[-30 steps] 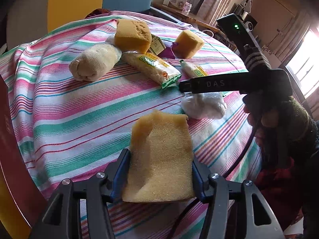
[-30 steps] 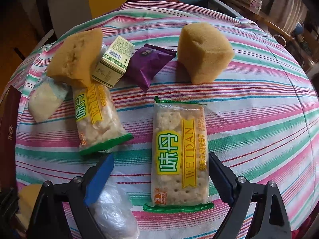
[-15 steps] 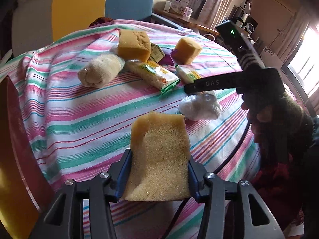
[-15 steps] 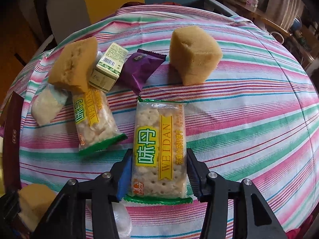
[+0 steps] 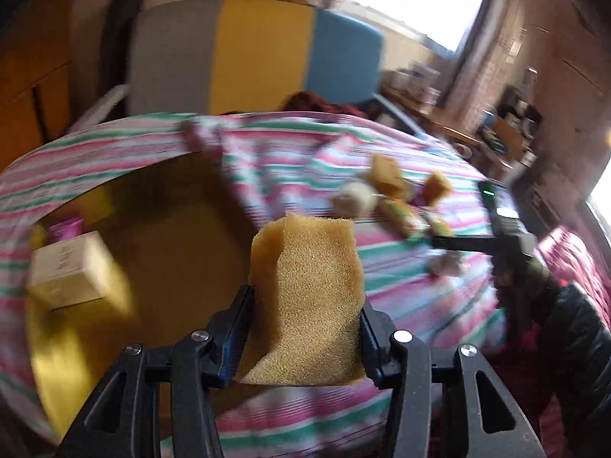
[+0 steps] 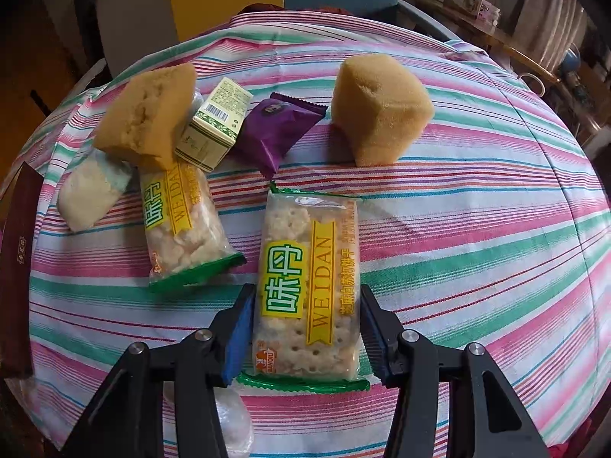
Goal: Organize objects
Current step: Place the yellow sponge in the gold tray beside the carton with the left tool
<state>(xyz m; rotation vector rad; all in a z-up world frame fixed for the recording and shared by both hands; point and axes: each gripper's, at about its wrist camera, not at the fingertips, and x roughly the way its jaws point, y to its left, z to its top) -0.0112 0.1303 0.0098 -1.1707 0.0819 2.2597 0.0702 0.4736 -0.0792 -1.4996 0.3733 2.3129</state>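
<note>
My left gripper (image 5: 305,328) is shut on a flat yellow sponge (image 5: 305,297) and holds it in the air beside a yellow-lined box (image 5: 164,244) that holds a cream carton (image 5: 68,271). My right gripper (image 6: 305,328) is shut on a green-edged Weidan cracker packet (image 6: 309,286) lying on the striped tablecloth (image 6: 477,229). A second cracker packet (image 6: 179,225), a torn sponge (image 6: 149,114), a small green-and-cream box (image 6: 214,126), a purple sachet (image 6: 275,126), a sponge block (image 6: 378,107) and a pale roll (image 6: 91,194) lie beyond it.
A clear plastic-wrapped lump (image 6: 233,423) lies under the right gripper's left finger. A dark red box edge (image 6: 19,267) stands at the table's left. A grey, yellow and blue chair back (image 5: 259,53) stands behind the table. The left wrist view is blurred.
My left gripper has swung left and away with the sponge, bringing the yellow-lined box into view. My right gripper went from open around the cracker packet to shut on it.
</note>
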